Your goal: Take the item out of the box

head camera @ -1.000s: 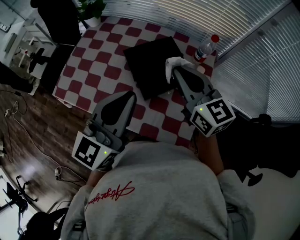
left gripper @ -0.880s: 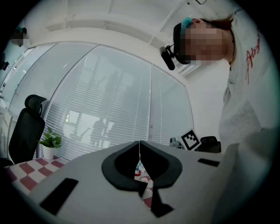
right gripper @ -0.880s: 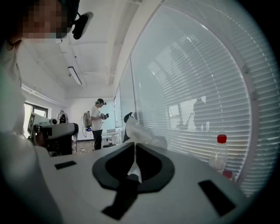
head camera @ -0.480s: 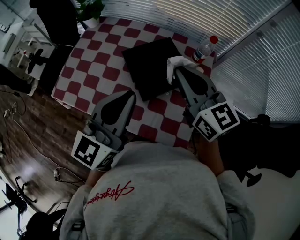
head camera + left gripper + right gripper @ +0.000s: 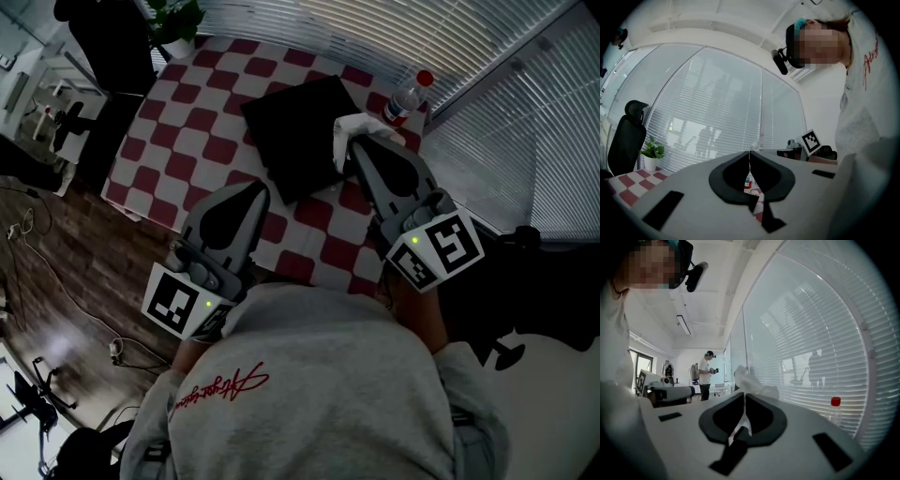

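A flat black box (image 5: 291,136) lies on the red-and-white checkered table (image 5: 202,117). My right gripper (image 5: 349,143) hangs over the box's right edge, shut on a crumpled white item (image 5: 354,127). In the right gripper view the white item (image 5: 751,381) sticks up past the closed jaw tips of the right gripper (image 5: 744,395). My left gripper (image 5: 253,189) hovers at the table's near edge, short of the box, shut with nothing in it. The left gripper view shows the left gripper (image 5: 750,153) with its jaws together.
A water bottle with a red cap (image 5: 407,97) stands at the table's far right corner, close to the window blinds (image 5: 450,47). A potted plant (image 5: 178,19) and a black chair (image 5: 112,37) sit at the far left. Wood floor with cables (image 5: 37,234) lies left of the table.
My right gripper has risen a little, still with the white item in its jaws. The left gripper has stayed where it was.
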The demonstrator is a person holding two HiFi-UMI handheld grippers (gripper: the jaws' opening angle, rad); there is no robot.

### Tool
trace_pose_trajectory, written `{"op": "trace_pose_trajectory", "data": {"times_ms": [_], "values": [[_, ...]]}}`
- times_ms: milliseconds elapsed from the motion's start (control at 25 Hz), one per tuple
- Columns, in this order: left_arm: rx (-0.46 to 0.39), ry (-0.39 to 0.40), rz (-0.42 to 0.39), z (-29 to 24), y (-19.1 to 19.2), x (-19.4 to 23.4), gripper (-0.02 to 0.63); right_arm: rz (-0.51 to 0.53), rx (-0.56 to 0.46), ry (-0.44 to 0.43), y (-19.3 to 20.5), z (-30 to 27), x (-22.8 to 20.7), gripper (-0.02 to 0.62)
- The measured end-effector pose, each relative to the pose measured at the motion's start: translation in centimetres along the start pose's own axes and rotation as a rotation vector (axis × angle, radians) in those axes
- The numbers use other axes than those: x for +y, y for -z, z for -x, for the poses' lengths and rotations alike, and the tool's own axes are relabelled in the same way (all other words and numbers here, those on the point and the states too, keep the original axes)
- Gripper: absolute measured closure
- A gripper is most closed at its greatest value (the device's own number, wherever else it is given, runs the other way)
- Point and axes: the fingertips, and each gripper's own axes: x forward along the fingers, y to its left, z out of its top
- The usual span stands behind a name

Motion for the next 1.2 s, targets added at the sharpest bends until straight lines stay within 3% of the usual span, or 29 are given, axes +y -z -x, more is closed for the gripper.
{"op": "trace_pose_trajectory", "data": {"times_ms": [1200], "values": [[0.018,-0.003,-0.004,-0.6,0.2,0.6,0.589,0.015,-0.075,-0.054,-2.8,2.0,2.0,0.571]]}}
